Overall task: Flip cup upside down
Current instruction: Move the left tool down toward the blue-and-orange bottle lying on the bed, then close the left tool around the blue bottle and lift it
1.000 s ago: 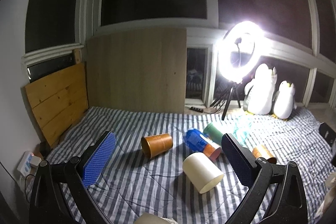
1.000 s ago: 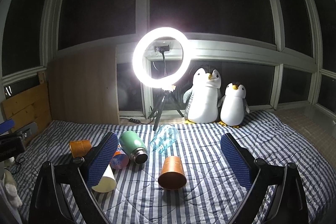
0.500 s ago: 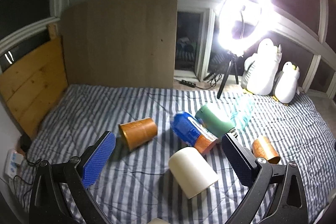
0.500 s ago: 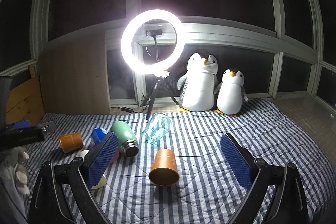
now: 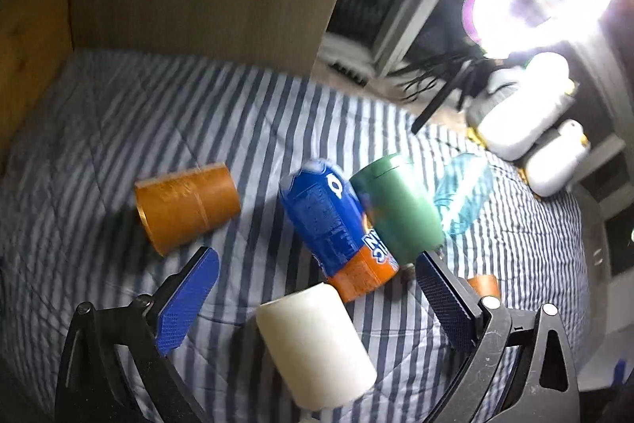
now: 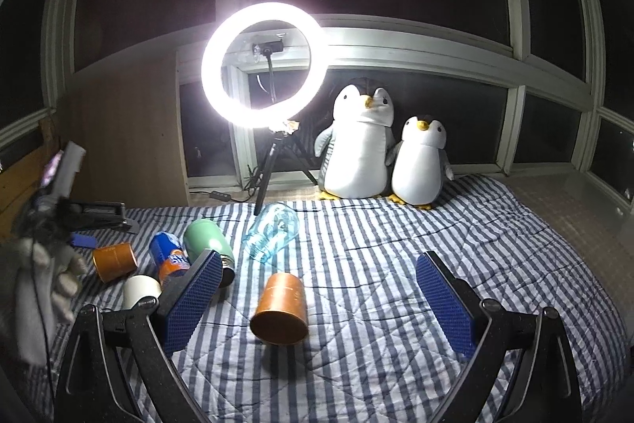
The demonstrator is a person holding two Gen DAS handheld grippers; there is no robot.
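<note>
Cup point(image 6: 279, 309), copper, lies sideways mid-bedspread point(image 6: 396, 264) between the spread, empty right gripper point(image 6: 319, 304); left gripper point(image 5: 317, 308), spread, partly hides a white cup point(image 5: 317, 343).

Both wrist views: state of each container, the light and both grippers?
Left gripper: open, empty.
Right gripper: open, empty.
Cream cylindrical cup: on its side.
Two copper-orange metal cups: on their sides.
Green insulated bottle: lying down.
Clear blue glass jar: lying down.
Blue-and-orange soda can: lying down.
Ring light: on.

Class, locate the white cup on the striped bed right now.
In the left wrist view the white cup lies on its side between the open left gripper fingers, just before the blue-orange can.
</note>
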